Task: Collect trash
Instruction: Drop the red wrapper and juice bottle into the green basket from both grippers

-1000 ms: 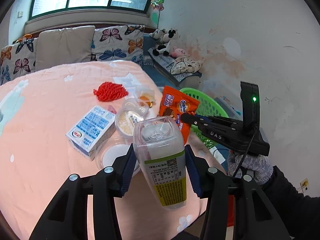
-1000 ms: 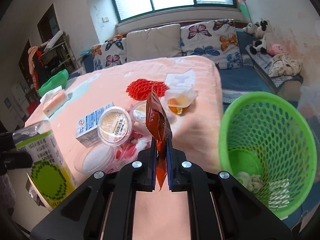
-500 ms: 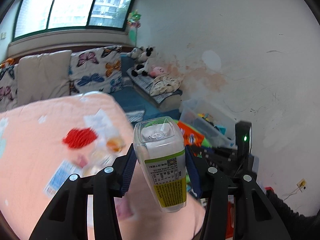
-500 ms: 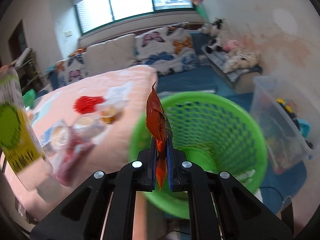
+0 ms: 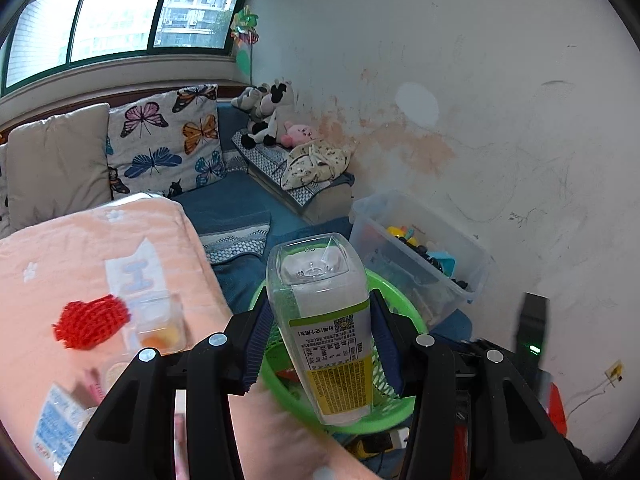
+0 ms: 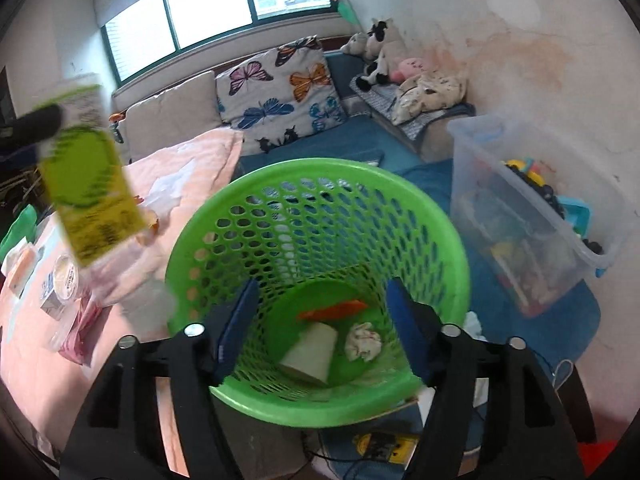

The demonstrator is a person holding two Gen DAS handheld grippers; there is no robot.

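Right wrist view looks straight down into the green basket, and only here its contents show: an orange wrapper lying on the bottom, a white paper cup on its side and a crumpled tissue beside it. The right hand-held gripper hangs above the basket mouth; its jaws have just been opening and stand wide apart with nothing between them. The bottle appears here only as a blurred shape at the left edge, showing a green disc on a yellow label. Left wrist view gives the bottle sharply: a clear plastic bottle, bottom end toward the camera, clamped between the blue pads of the left hand-held gripper, held over the near rim of the basket. Its white and yellow label carries a QR code and lines of small print, too fine to read. This view alone shows what lies on the pink-covered bench: a red foam net, a clear container with something orange inside, and a blue and white carton, blurred. A clear storage bin of toys stands by the wall in both views
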